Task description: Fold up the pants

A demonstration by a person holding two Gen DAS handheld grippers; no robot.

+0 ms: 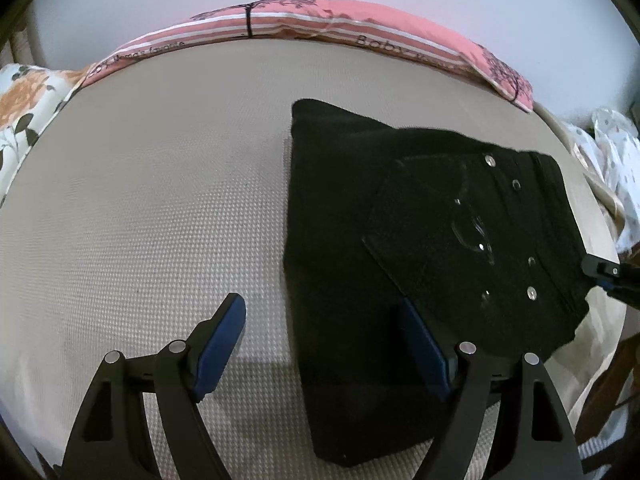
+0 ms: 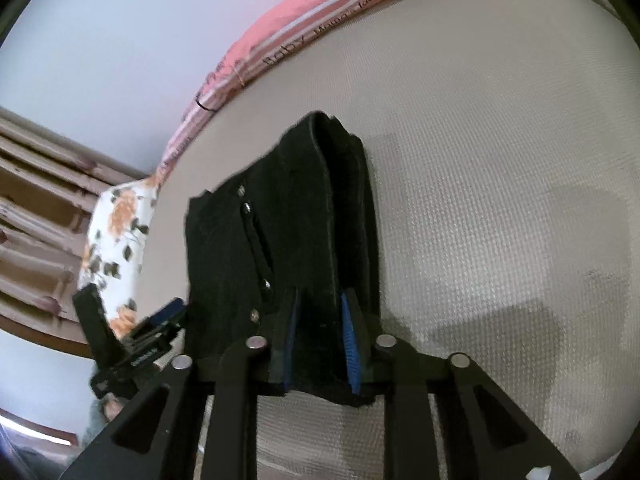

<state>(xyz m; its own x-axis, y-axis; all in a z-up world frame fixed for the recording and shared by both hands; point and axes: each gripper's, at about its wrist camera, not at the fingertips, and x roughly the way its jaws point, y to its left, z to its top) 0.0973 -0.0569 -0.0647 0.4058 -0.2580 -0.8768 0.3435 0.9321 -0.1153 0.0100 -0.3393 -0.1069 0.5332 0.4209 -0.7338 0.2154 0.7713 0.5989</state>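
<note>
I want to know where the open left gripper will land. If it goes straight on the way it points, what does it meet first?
Probably the beige mattress, just beside the black pants' left edge; its right finger may catch that edge. Depth is unclear.

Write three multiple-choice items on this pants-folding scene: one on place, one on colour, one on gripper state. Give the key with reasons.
1. Where do the pants lie?
A. on the beige mattress
B. on a wooden floor
C. over a chair

2. What colour are the pants?
A. pink
B. black
C. white

3. What is the right gripper doing?
A. hanging open above the bed
B. clamping a pillow
C. gripping the pants' edge

Key: A, beige textured surface surrounds them; B, the cloth is plainly black; C, black cloth sits pinched between its blue pads.
</note>
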